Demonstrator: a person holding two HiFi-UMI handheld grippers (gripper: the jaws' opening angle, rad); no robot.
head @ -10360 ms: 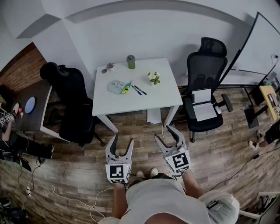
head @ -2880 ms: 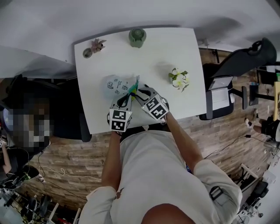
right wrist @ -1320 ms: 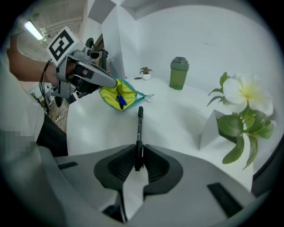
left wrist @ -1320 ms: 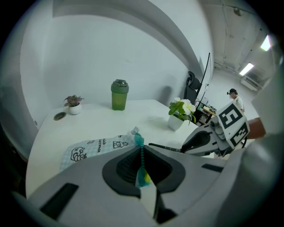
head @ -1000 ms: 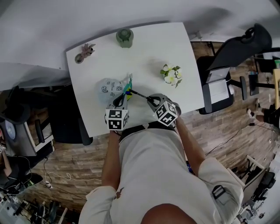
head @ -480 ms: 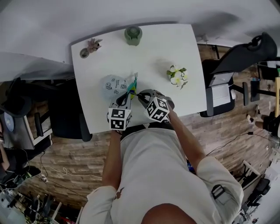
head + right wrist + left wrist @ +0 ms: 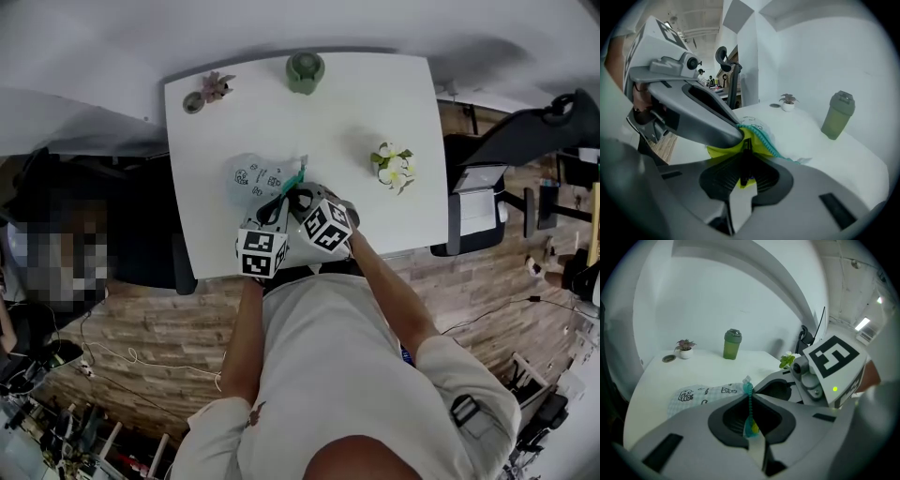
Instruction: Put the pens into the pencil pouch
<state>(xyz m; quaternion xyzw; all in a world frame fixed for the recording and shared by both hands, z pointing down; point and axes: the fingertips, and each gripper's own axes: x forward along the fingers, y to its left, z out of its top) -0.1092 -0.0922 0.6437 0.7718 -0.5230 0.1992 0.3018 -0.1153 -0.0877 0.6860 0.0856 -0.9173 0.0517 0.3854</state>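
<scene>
Table [image 7: 375,112]: one. Items on it:
- pencil pouch [image 7: 255,178]: one
- green bottle [image 7: 305,72], far edge: one
- potted plants: two (small plant [image 7: 215,87] at the far left corner, white-flowered plant [image 7: 394,169] near the right edge)
- round disc [image 7: 193,103]: one

Pen [image 7: 744,161]: one visible.
Grippers: two, left gripper [image 7: 275,204] and right gripper [image 7: 298,195].

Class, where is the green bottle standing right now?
Head view: the green bottle stands at the table's far edge, right of the small potted plant.
</scene>
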